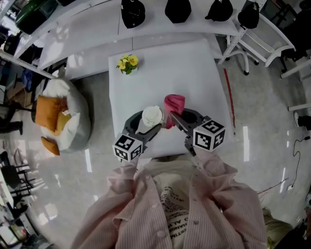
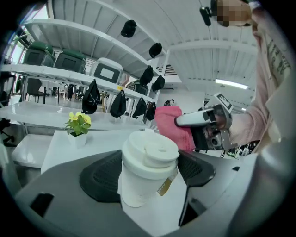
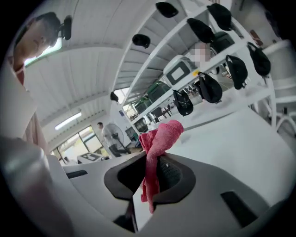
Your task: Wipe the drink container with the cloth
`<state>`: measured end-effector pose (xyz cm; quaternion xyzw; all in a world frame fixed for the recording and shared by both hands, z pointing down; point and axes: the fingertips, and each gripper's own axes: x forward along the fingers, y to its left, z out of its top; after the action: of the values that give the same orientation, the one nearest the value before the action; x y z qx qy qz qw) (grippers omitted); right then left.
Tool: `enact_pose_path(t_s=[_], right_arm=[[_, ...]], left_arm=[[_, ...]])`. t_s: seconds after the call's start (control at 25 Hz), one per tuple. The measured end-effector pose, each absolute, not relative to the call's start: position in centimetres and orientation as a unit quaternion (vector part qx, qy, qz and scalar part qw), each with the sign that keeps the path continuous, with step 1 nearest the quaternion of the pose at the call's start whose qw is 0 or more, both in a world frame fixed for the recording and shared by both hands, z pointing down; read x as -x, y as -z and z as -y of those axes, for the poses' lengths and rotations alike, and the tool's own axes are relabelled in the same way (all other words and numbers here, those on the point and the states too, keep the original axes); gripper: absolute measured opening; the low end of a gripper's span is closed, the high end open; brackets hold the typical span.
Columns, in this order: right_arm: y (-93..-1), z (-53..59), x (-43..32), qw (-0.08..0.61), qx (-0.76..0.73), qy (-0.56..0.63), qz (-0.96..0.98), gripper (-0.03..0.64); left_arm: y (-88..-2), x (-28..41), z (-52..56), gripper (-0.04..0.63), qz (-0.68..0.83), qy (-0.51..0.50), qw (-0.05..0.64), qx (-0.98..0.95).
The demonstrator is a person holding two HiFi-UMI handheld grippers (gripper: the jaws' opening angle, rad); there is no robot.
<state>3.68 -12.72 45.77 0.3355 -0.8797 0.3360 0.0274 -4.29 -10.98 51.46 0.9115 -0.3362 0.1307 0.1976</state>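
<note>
A white table fills the middle of the head view, with a small pot of yellow flowers at its far left corner, well apart from the work. Beyond it a white shelf carries a row of black caps. A pale beanbag with orange cushions sits on the glossy floor to the left, and a white chair stands to the far right. Nothing lies between the two tools.

At the table's near edge, the left gripper is clamped on the cup, its dark ribbed pads pressing both sides. The cup is smooth white paper, cylindrical, with a domed white plastic lid and a tan tag on its side.

The right gripper pinches the cloth, a pink terry rag bunched above the jaws and hanging limp below. The cloth is just beside the lid; whether they touch cannot be told.
</note>
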Motion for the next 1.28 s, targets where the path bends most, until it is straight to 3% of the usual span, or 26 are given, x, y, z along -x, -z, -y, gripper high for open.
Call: enact_pose_path(t_s=[0.48, 1.28], right_arm=[[-50.0, 12.5, -2.3, -0.127, -0.324, -0.518, 0.781, 0.04], [-52.9, 12.6, -2.1, -0.156, -0.324, -0.561, 0.746, 0.04]], left_arm=[[-51.6, 4.5, 11.0, 0.364, 0.352, -0.124, 0.201, -0.906], [-51.6, 4.5, 11.1, 0.364, 0.373, -0.1, 0.202, -0.9]])
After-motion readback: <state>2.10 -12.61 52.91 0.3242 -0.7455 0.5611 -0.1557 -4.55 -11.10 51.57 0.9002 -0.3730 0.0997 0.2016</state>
